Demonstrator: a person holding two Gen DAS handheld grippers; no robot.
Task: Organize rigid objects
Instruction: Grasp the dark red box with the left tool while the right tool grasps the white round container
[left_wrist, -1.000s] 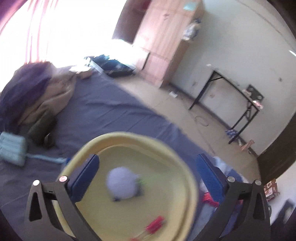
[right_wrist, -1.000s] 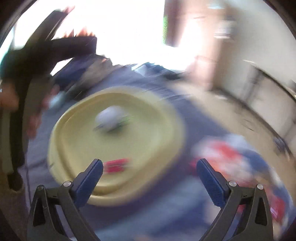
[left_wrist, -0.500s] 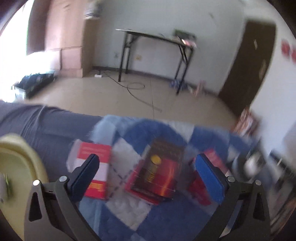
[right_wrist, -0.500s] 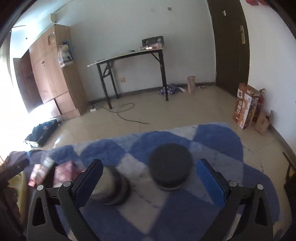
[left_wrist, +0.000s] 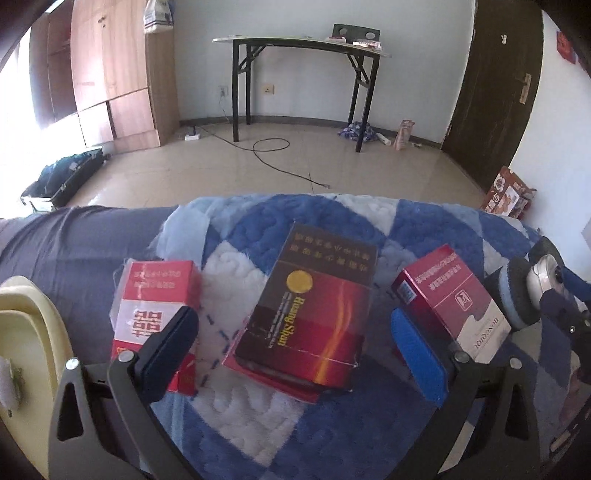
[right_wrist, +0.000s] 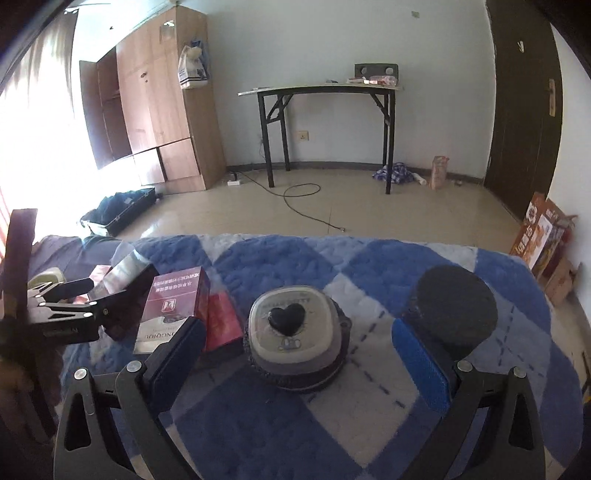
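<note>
Yellow basin cut off at left edge

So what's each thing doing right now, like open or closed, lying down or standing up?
Left claw: open, empty.
Right claw: open, empty.
Dark red box: closed, lying flat on the blanket.
Red and white box: closed, lying down.
Maroon and white box: closed, tilted up.
Heart-lid container: lid on, upright.
Black round tin: tilted, lid side cannot tell.
Wardrobe: door open.
Dark door: shut.
</note>
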